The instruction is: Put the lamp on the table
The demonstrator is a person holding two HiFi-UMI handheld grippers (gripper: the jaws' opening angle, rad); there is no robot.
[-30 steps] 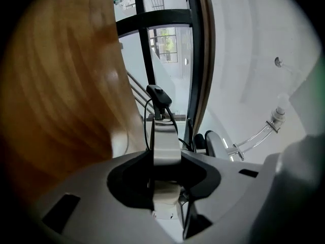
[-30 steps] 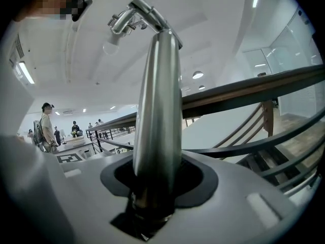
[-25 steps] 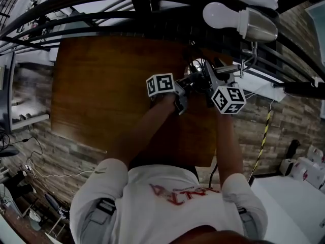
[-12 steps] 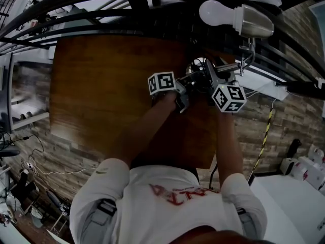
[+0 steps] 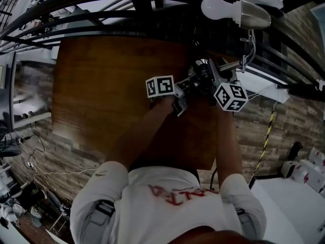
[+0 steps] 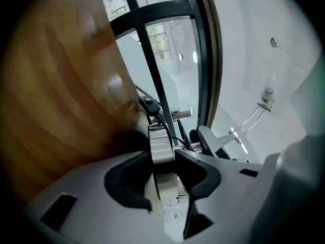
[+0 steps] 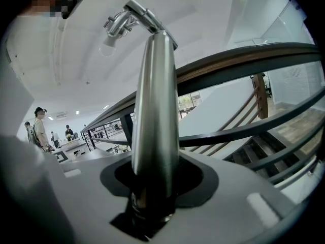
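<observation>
Steel lamp [image 7: 155,111] in R gripper [image 7: 152,189]

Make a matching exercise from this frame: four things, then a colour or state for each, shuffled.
Things:
1. bulb
2. table
3. railing
4. right tongs

Colour or state:
a. brown wood
b. shut on the lamp stem
c. white
d. black

Pairs: 1-c, 2-a, 3-d, 4-b
</observation>
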